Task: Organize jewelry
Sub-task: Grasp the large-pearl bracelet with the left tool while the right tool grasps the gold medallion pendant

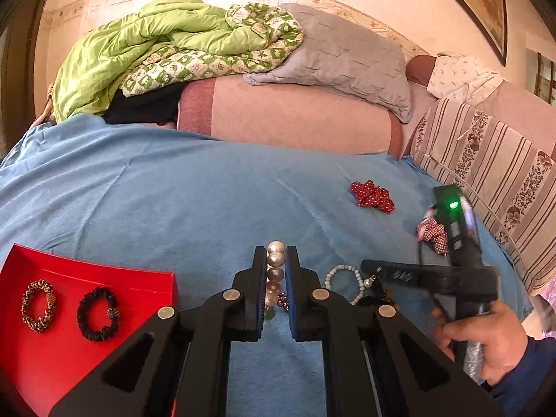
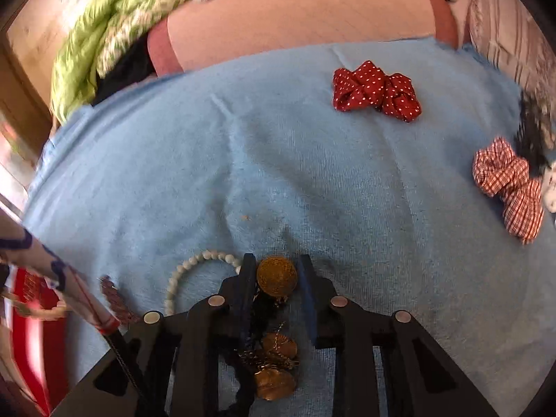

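Both grippers work the jewelry on the blue blanket (image 1: 139, 191).

Left gripper (image 1: 276, 253), seen from its own camera, is closed on a strand of large pearls (image 1: 274, 271), probably bound for the red tray (image 1: 87, 271) at the blanket's near left edge, where two scrunchies (image 1: 67, 304) lie. Right gripper (image 2: 276, 264), in its view, stands partly open around a gold-coin necklace (image 2: 277, 276), jaws not visibly gripping it, apparently lining up a grasp.

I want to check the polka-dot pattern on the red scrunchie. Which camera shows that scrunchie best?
The right wrist view: the red polka-dot scrunchie lies large and unobstructed on the blue blanket, its white dots distinct. The left wrist view shows it too, but smaller and farther off, with the dots barely resolved.
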### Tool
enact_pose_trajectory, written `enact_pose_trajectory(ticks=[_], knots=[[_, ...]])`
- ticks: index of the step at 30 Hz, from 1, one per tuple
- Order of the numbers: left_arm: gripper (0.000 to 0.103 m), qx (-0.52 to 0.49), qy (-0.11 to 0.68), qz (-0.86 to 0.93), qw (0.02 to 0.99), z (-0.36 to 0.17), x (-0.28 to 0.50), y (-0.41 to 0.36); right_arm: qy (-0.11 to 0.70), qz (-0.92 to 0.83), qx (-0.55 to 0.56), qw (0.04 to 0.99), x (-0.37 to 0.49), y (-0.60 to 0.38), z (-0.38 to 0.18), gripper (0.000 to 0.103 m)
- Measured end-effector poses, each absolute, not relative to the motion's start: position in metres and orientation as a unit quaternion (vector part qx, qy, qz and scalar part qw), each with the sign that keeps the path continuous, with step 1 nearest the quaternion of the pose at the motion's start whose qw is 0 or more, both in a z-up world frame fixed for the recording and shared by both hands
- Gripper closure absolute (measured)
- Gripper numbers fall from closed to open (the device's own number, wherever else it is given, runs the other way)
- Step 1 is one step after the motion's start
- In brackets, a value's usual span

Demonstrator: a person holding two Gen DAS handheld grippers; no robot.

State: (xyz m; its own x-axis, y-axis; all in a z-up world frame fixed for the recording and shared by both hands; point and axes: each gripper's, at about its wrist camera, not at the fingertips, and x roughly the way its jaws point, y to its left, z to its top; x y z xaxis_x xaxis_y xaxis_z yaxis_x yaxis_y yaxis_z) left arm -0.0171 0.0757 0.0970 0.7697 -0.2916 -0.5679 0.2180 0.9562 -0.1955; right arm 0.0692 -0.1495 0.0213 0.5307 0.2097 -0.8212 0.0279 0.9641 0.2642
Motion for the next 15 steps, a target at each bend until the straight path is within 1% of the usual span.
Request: enact_pose_trajectory(ticks=[3,6,10,15], knots=[[0.093,-0.063,0.312,-0.132,0.939,0.097,-0.018,0.080,0.455,0.062,0.161,0.874,0.062,-0.165,0.034,0.077],[0.093,-0.063,0.312,-0.129,0.939,0.096,-0.018,0.082,0.406,0.081,0.197,0.889,0.050,-0.178,0.055,0.077],[0.093,-0.062,0.313,-0.128,0.939,0.096,-0.019,0.081,0.361,0.111,0.216,0.900,0.035,-0.180,0.074,0.077],[0.093,-0.059,0.314,-0.128,0.939,0.096,-0.018,0.079,0.321,0.137,0.213,0.913,0.022,-0.173,0.092,0.077]])
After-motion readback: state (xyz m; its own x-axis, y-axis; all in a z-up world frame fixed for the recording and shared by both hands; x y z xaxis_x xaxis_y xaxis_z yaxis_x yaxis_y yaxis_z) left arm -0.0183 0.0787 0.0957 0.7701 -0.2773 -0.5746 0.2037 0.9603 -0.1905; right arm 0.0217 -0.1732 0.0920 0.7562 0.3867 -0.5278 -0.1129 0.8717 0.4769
